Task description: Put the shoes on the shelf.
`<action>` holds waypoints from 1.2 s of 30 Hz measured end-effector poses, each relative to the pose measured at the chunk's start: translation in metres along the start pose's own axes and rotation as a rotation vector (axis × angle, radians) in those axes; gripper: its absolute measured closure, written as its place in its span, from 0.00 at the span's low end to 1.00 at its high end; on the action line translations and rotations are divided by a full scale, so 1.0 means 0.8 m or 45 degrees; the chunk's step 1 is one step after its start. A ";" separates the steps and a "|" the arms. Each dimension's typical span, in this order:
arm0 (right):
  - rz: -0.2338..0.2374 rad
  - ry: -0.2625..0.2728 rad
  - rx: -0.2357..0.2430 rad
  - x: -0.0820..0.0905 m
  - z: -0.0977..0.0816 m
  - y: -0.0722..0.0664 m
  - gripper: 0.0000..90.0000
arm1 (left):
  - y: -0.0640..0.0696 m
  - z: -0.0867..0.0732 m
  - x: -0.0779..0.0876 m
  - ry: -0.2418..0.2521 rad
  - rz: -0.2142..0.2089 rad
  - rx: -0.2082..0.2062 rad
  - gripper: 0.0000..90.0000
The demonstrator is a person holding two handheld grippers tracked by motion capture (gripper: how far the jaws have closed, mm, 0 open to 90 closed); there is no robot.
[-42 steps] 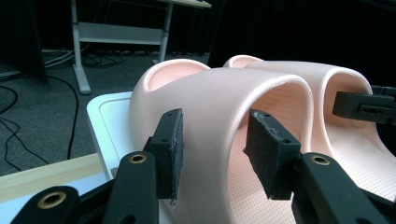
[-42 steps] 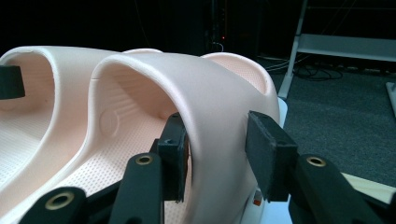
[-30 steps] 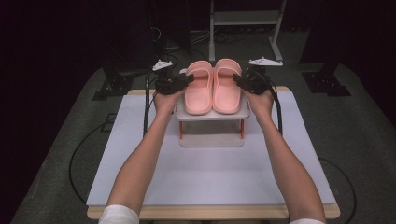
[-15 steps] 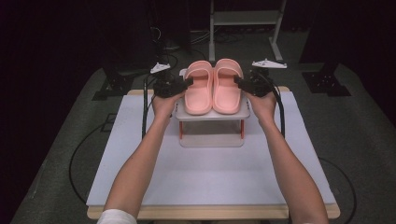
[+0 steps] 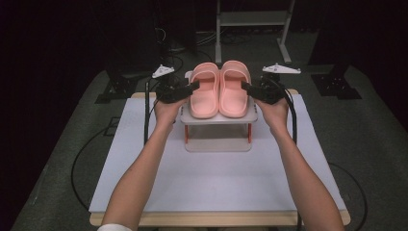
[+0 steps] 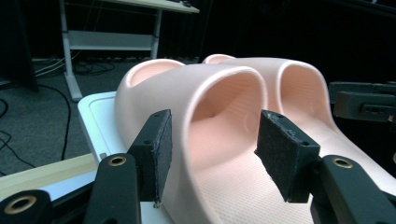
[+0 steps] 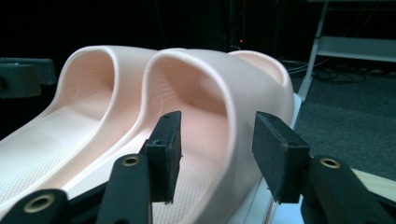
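Pink slippers (image 5: 220, 90) on white rack (image 5: 219, 118)

The bench (image 5: 211, 187) is lit brightly from above in the high view, while the floor and room around it are left dim, falling to near black along the top edge and far corners. A soft shadow is cast beneath the small white stand (image 5: 219, 118). The 2 pink slippers (image 5: 220, 91) are slightly overexposed there, with fine detail washed out. In both gripper views the slippers are rendered fairly sharp, with gentle shading inside their straps; the backgrounds are dark and somewhat soft. The near black jaws are shown without glare, and mild wide-angle stretching is seen toward the edges.
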State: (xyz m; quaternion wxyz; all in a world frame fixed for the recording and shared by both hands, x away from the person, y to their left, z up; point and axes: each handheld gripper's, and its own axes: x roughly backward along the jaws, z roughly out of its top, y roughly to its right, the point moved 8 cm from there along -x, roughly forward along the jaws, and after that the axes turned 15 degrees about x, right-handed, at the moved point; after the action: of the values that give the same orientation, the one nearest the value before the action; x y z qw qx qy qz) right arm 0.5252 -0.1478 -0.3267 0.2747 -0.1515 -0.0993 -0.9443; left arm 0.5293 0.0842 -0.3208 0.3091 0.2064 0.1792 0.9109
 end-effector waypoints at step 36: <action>0.115 0.031 0.028 0.044 -0.024 -0.029 0.56 | 0.029 -0.032 0.038 -0.048 -0.098 -0.079 0.46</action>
State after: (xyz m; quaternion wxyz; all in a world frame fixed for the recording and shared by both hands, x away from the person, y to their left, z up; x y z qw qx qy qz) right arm 0.4798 -0.1512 -0.3352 0.3199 -0.1412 -0.0996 -0.9316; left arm 0.4831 0.0810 -0.3240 0.3534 0.2067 0.1528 0.8994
